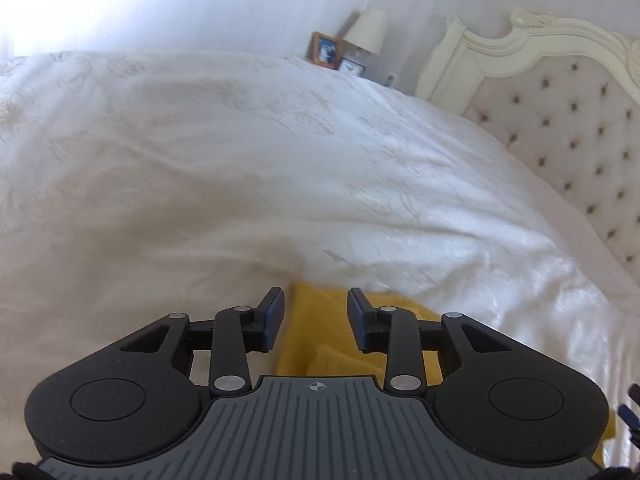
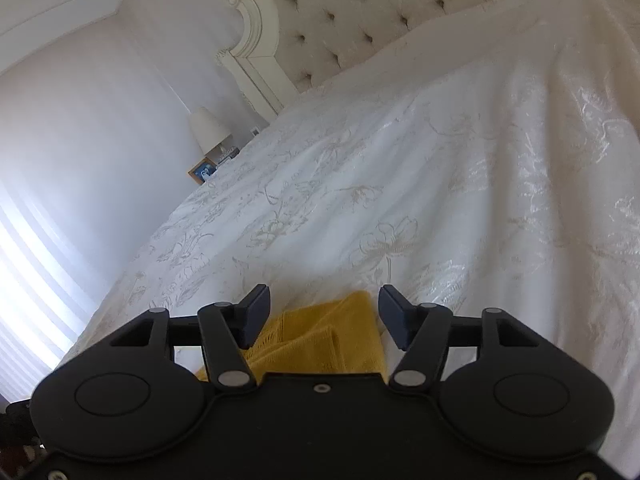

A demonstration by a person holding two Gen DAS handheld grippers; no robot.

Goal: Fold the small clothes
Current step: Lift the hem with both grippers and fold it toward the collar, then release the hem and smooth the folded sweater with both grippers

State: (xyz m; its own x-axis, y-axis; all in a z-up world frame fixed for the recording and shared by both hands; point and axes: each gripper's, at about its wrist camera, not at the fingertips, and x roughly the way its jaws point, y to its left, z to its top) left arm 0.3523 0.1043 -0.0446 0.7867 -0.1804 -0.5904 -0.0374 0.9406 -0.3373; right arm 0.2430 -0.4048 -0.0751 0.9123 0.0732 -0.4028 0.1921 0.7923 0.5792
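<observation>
1. As your left wrist view looks down the white embroidered bed cover, the left claw hangs released and grasping nothing, with the mustard-yellow knitted garment lying on the bed under its fingers.
2. In your right wrist view, the right claw is likewise spread and empty above the same garment, which already shows a folded layer. You seem to be between folds; next, pick an edge and pinch it cleanly.
</observation>
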